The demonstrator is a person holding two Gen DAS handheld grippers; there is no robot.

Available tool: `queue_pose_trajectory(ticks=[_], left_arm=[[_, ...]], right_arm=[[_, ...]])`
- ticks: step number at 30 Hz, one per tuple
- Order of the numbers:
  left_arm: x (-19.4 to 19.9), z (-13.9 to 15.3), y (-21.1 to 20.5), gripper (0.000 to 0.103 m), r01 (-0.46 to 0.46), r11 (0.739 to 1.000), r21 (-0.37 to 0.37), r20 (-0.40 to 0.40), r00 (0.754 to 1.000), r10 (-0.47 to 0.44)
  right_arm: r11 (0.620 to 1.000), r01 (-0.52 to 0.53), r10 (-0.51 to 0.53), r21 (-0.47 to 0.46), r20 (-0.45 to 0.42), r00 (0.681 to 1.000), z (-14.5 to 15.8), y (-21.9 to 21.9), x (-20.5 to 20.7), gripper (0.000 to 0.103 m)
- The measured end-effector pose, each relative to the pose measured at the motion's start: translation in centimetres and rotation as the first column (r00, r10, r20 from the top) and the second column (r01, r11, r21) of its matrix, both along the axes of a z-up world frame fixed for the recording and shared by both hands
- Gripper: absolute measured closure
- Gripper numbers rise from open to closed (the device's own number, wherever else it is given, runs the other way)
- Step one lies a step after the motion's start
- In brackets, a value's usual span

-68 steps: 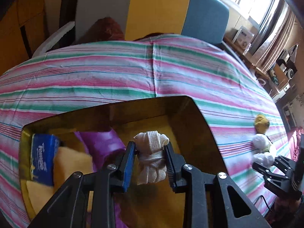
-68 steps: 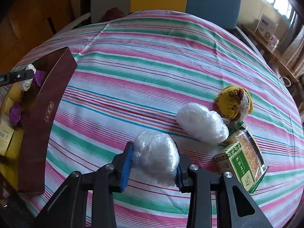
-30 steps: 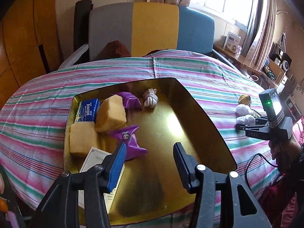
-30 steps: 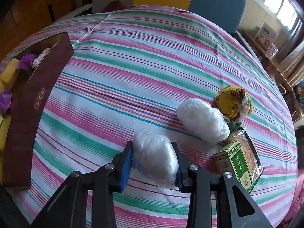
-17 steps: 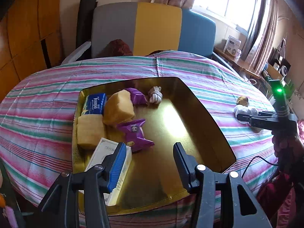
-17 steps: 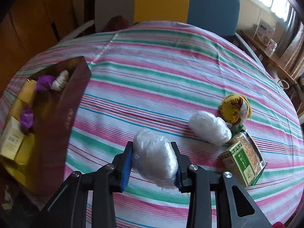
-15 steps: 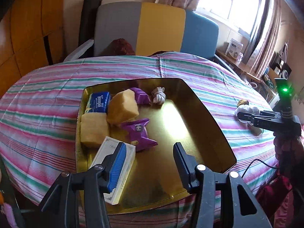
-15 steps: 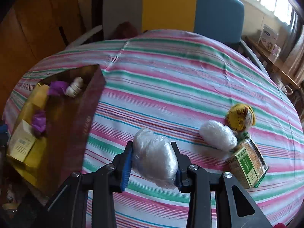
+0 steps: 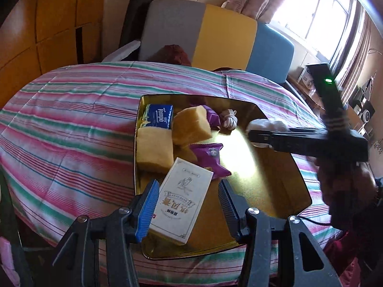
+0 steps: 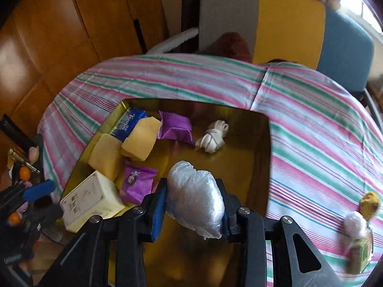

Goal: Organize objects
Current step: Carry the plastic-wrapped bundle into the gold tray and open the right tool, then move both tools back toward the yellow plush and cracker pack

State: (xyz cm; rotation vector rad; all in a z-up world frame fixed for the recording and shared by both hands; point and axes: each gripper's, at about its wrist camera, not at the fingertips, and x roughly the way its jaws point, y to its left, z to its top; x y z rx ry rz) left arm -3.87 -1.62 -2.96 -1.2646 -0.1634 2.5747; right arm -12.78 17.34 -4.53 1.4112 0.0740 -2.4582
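Right claw point(image 10: 194, 205) clenched on a white plastic-wrapped bundle point(image 10: 195, 199), held over the gold tray point(image 10: 259, 157), inside its right wall. Left claw point(image 9: 189, 198) released, empty, at the tray's near edge above the white box point(image 9: 183, 201). Sponges, purple packets and tissue pack crowd the tray's left half; right half bare.

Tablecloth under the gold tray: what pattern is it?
Pink, green and white stripes on the tablecloth, clearest in the right wrist view.

We see left wrist view looking from near edge down across gold box point(image 9: 275, 186); right wrist view hovers close above same box point(image 10: 261, 129), facing striped tablecloth point(image 10: 311, 119).
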Motion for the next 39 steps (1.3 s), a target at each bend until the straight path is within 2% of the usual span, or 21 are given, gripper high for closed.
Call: queue_pose_trajectory(ticks=[4,8,9,10,12,15,21,25,29,33,39], left_arm=[[-0.1,-0.7,-0.6,0.051,-0.008,1.000,0.016,0.014,1.000,0.008],[-0.2,-1.2,-0.7,0.051,-0.009,1.000,0.022,0.028,1.000,0.008],[-0.3,-1.2,-0.7,0.051,-0.009,1.000,0.023,0.030,1.000,0.008],[-0.3,-1.3,-0.8,0.051,-0.009,1.000,0.023,0.031,0.999,0.009],[-0.3,-1.3,-0.8,0.051,-0.010,1.000,0.020,0.029,1.000,0.010],[-0.1,-1.1,-0.7,0.051,-0.012,1.000,0.015,0.021,1.000,0.012],[0.3,-0.5,-0.1,0.051,-0.001,1.000,-0.004,0.001,1.000,0.001],[0.6,0.1,1.0,0.051,0.020,1.000,-0.024,-0.011,1.000,-0.020],[1.0,0.7,2.2,0.051,0.047,0.998,-0.047,-0.030,0.998,-0.048],[1.3,1.2,3.6,0.051,0.078,0.994,-0.074,-0.043,0.996,-0.081],[1.6,1.6,6.3,0.051,0.134,0.985,-0.112,-0.045,0.989,-0.140]], right_arm=[[1.000,0.020,-0.020,-0.005,0.066,0.998,-2.3,-1.7,-2.8,0.063],[0.999,0.046,-0.044,-0.025,0.074,0.996,-3.6,-2.2,-4.2,0.061],[0.998,0.050,-0.047,-0.040,0.073,0.996,-3.6,-2.1,-4.3,0.058],[0.997,0.054,-0.050,-0.056,0.068,0.996,-3.5,-1.9,-4.2,0.049],[0.995,0.061,-0.057,-0.084,0.047,0.997,-2.9,-1.3,-3.8,0.040],[0.992,0.075,-0.074,-0.104,0.013,0.997,-1.7,0.1,-2.6,0.038],[0.988,0.104,-0.113,-0.111,-0.071,0.991,1.3,4.5,1.0,0.024],[0.981,0.162,-0.174,-0.109,-0.117,0.978,2.9,8.9,3.7,0.017],[0.964,0.253,-0.262,-0.079,-0.136,0.956,3.9,13.8,5.7,0.015],[0.929,0.363,-0.369,-0.067,-0.130,0.920,4.0,19.1,7.1,0.014],[0.838,0.541,-0.546,-0.073,-0.140,0.826,3.6,27.1,9.3,0.012]])
